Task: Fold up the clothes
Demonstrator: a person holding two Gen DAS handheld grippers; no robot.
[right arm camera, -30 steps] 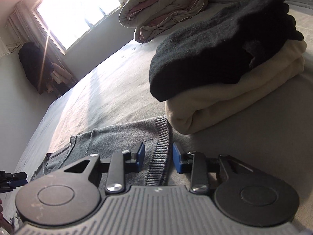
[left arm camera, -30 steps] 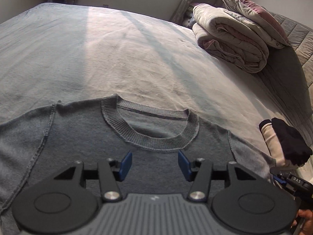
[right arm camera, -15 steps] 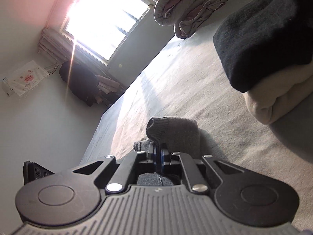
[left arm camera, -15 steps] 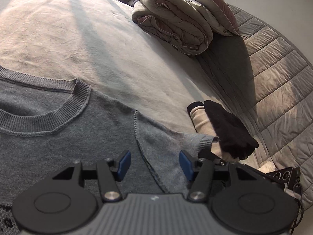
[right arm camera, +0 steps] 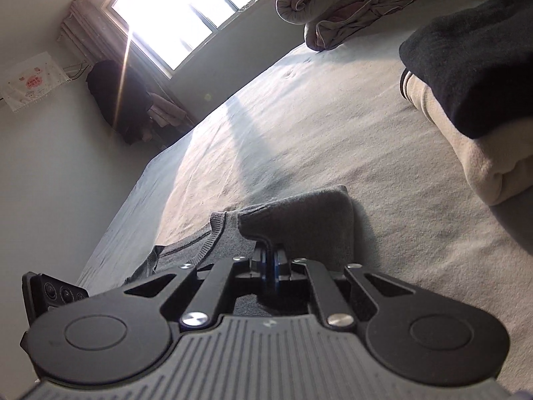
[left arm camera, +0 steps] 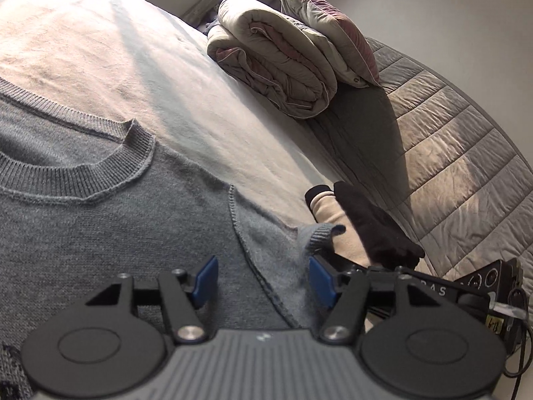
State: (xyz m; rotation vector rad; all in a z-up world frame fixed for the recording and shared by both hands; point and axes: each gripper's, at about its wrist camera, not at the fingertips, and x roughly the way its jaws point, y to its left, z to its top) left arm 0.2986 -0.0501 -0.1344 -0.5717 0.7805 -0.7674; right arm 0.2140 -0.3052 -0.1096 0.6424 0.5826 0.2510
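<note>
A grey knit sweater (left arm camera: 110,220) lies flat on the bed, its ribbed collar (left arm camera: 83,180) toward the far side. My left gripper (left arm camera: 263,281) is open and hovers just above the sweater's right shoulder seam, holding nothing. My right gripper (right arm camera: 271,268) is shut on the sweater's right sleeve (right arm camera: 306,223) and holds the cuff end lifted and folded over. In the left wrist view the ribbed cuff (left arm camera: 321,233) stands up beside the right gripper's body (left arm camera: 466,286).
A folded stack, a black garment (right arm camera: 476,66) on a cream one (right arm camera: 479,156), sits close to the right of the sleeve. A rolled duvet (left arm camera: 276,63) with a pillow (left arm camera: 329,33) lies at the bed's far side. A quilted cover (left arm camera: 459,153) runs along the right.
My right gripper closed on the sleeve cuff and lifted it off the bed. My left gripper swung from the collar to the sweater's right shoulder and stayed open.
</note>
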